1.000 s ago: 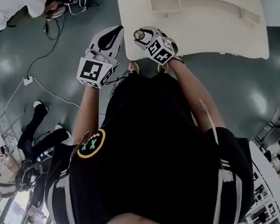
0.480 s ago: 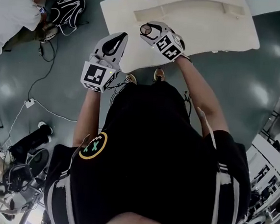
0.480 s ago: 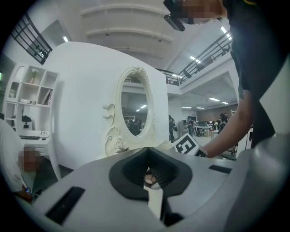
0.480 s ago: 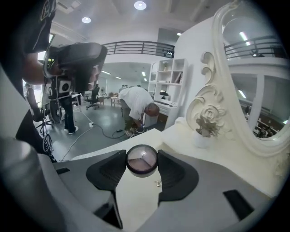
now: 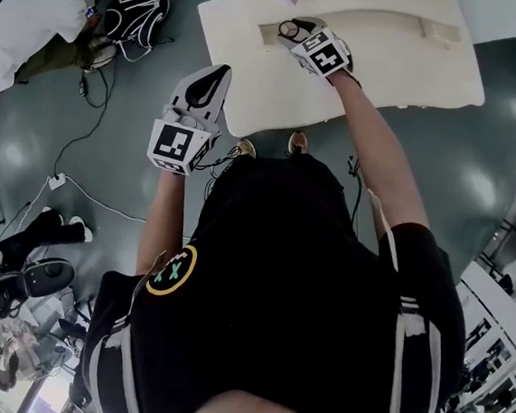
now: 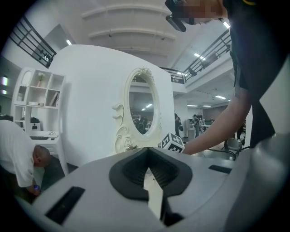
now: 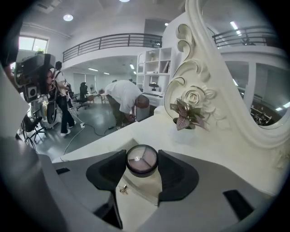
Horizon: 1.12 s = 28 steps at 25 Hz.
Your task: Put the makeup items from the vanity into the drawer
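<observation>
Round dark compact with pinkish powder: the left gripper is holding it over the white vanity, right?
No. The round dark compact with pinkish powder is clamped in the right gripper, not the left one, over the white vanity. The right gripper view shows it; the left gripper is shut and empty.

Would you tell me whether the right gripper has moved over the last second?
Yes. The right gripper, holding a compact, has gone from the vanity's front edge farther in over its top.
</observation>
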Tool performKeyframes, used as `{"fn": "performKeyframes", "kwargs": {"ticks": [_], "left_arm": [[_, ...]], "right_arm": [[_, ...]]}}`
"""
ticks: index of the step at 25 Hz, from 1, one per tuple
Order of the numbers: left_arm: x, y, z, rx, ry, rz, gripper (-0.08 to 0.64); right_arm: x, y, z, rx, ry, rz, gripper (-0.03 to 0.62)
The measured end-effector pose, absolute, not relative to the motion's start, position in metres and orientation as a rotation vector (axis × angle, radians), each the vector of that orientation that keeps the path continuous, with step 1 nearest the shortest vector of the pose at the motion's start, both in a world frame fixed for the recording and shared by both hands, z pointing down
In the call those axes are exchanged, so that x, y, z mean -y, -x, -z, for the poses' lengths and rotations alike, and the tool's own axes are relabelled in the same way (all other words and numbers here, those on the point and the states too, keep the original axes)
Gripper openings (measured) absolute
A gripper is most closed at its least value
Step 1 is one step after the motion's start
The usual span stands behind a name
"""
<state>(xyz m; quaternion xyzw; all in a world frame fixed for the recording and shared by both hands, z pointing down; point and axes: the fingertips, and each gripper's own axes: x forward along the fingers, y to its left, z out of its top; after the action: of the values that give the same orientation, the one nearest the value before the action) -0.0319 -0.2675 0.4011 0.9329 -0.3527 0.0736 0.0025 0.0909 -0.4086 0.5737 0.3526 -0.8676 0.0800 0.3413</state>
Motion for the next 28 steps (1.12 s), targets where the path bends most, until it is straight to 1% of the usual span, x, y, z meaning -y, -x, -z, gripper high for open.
{"fn": "performKeyframes", "kwargs": {"ticks": [8,15,19,24,26,28], "left_arm": [[0.266,0.052,-0.403,1.189,-2.880,-0.236,0.020],[0.264,0.048,-0.403,1.182,-2.882,-0.231,0.020],[0.264,0.044,-0.402,1.167,-2.891,-0.231,0.020],[0.261,0.041,-0.404,1.153,-2.897,-0.230,0.020],[0.261,0.039,-0.404,1.150,-2.900,-0.229,0.020],[0.261,0.039,-0.402,1.151,-2.900,-0.224,0.020]], "right_arm": [[0.416,-0.093,-0.599,2.211,-0.858,-0.315,0.242],[0.416,-0.092,-0.597,2.217,-0.871,-0.319,0.246],[0.416,-0.096,-0.596,2.212,-0.890,-0.306,0.268],[0.410,-0.103,-0.590,2.206,-0.888,-0.276,0.281],[0.404,-0.104,-0.578,2.231,-0.899,-0.245,0.277],[0.396,-0.101,-0.554,2.290,-0.926,-0.199,0.236]]}}
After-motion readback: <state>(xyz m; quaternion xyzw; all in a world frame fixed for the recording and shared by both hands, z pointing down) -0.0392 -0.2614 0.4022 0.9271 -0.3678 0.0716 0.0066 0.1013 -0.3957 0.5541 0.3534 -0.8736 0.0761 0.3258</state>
